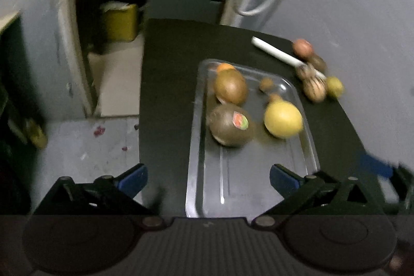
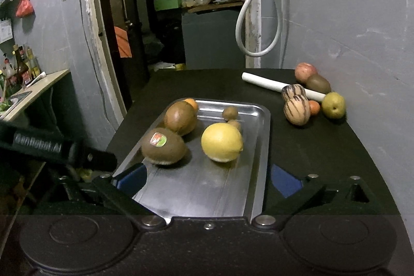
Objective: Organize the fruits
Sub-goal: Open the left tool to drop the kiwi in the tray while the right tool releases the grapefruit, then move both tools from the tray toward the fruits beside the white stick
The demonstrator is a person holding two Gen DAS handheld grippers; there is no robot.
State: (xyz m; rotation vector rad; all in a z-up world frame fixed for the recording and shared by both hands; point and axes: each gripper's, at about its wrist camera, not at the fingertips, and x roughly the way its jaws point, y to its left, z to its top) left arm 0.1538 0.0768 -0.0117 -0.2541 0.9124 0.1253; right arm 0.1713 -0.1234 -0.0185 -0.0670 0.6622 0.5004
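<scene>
A metal tray [image 2: 260,146] [image 1: 199,146] lies on the black table. In it are a stickered kiwi [image 2: 163,148] [image 1: 230,125], a second brown fruit [image 2: 180,117] [image 1: 230,86], a yellow lemon [image 2: 222,142] [image 1: 283,118], a small orange [image 2: 192,103] and two small brown fruits [image 2: 230,112]. At the far right of the table lie an apple [image 2: 305,72], a kiwi [image 2: 318,84], two striped melons [image 2: 297,109], a small orange fruit [image 2: 314,107] and a green pear [image 2: 333,105]. My left gripper [image 1: 208,179] and right gripper [image 2: 207,179] are both open and empty over the tray's near end.
A white tube [image 2: 274,85] lies on the table by the loose fruits. A grey wall stands right behind them. The table's left edge [image 2: 121,126] drops to the floor. The left gripper's body [image 2: 51,146] shows at the left of the right wrist view.
</scene>
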